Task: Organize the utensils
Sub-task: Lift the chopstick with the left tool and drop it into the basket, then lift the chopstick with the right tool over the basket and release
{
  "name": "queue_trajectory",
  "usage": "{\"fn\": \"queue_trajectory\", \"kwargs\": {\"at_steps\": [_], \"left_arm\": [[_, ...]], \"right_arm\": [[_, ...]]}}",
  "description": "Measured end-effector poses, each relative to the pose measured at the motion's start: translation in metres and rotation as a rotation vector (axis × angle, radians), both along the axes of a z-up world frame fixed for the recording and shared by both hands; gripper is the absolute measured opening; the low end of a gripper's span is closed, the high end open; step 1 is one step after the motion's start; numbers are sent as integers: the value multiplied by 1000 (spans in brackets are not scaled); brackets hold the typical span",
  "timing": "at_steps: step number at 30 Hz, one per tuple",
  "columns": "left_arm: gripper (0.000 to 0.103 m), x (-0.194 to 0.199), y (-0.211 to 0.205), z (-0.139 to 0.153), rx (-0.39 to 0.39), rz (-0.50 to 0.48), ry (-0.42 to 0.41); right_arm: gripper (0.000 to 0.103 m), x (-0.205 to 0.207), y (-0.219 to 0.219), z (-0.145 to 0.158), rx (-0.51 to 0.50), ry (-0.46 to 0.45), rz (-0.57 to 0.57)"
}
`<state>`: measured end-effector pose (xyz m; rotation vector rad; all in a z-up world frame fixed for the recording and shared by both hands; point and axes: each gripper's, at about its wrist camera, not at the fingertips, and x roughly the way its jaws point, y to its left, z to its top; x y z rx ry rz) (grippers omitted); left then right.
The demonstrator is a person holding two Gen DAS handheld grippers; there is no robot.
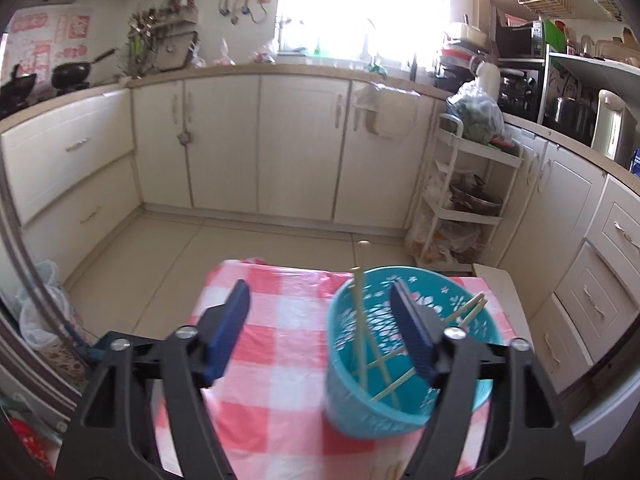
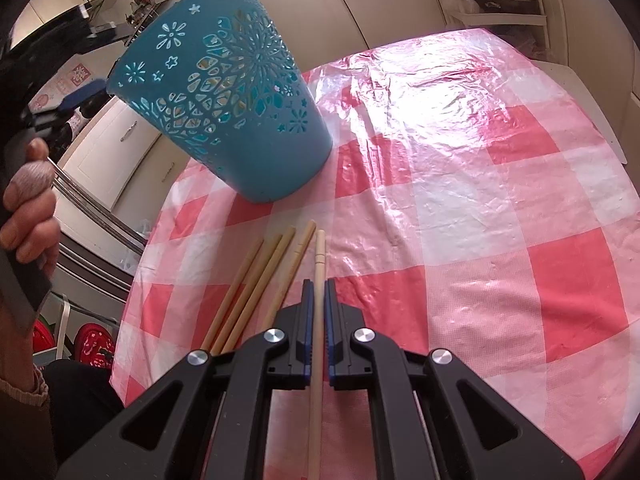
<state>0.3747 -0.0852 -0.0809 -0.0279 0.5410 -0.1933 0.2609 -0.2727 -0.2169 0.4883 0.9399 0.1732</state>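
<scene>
1. Chopsticks on the surface [image 2: 460, 208] number five in the right wrist view: four tan ones [image 2: 256, 280] lie side by side in a loose fan, and one paler chopstick [image 2: 319, 256] lies just to their right.
2. Inside the teal basket [image 1: 360, 400], the left wrist view shows about four more chopsticks [image 1: 357, 320], leaning at different angles; two tips rest on the far rim.
3. One basket stands upright on the checked cloth, beyond the loose chopsticks.
4. The right gripper [image 2: 319, 300] is low over the surface, its jaws closed on the pale chopstick, which runs straight between them, its long axis pointing away toward the basket.
5. The left gripper [image 1: 320, 320] is held above the surface with jaws spread wide and nothing between them; its right jaw overlaps the basket's mouth.
6. The person's left hand [image 2: 28, 216] wraps that gripper's handle at the left edge of the right wrist view.
</scene>
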Motion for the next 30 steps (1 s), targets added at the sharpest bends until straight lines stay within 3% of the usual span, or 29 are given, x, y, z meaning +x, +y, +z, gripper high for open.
{"fn": "queue_trajectory", "kwargs": {"at_steps": [3, 6, 8, 12, 17, 21, 26, 30], "left_arm": [[90, -22, 26, 5, 17, 29, -29], [95, -31, 47, 2, 12, 65, -29], [95, -31, 62, -9, -9, 94, 2], [95, -15, 87, -27, -99, 110, 141], [95, -16, 95, -26, -82, 123, 119], [95, -13, 96, -30, -91, 120, 153], [95, -10, 93, -34, -99, 118, 182], [95, -13, 89, -33, -92, 100, 177]], "right_arm": [[6, -1, 7, 3, -57, -5, 15], [6, -1, 14, 4, -115, -11, 29], [6, 0, 19, 5, -155, -16, 42], [6, 3, 30, 6, -236, -26, 61], [6, 5, 45, 5, -351, -40, 83], [6, 2, 50, 5, -411, -56, 93], [6, -2, 47, 5, -405, -55, 78], [6, -3, 34, 6, -307, -34, 40]]}}
